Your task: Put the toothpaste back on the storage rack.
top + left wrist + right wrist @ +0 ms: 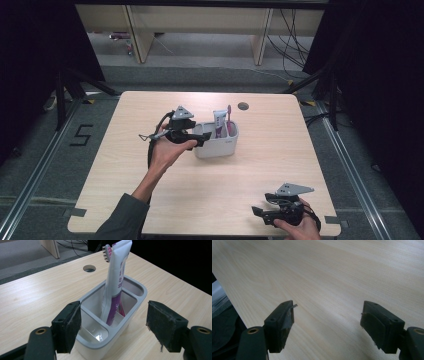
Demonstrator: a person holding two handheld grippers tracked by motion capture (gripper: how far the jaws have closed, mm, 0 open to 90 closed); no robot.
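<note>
We hold our left gripper (202, 140) level at the near end of the holder (110, 335), a white tub with a grey rim split into compartments. Its jaws stand wide apart and grip nothing: in the left gripper view the left pad sits just beside the holder's near corner, overlapping the rim in the picture, while the right pad stands clear of the wall with bare table (150, 110) between them. The small front compartment of the holder lies between our jaws and holds nothing we can make out. Beyond the jaws, in the larger middle compartment, the toothpaste tube (117, 277) stands tilted, white above and purple below, cap end down. The toothbrush (107, 252) leans right behind it, its bristle head showing just past the tube's top edge. A round hole (89, 268) in the tabletop lies farther off, past the holder.

Our right gripper (261, 205) rests low near the table's near edge, well apart from the holder. Its jaws are also spread wide, with only plain wood grain between and ahead of them
</note>
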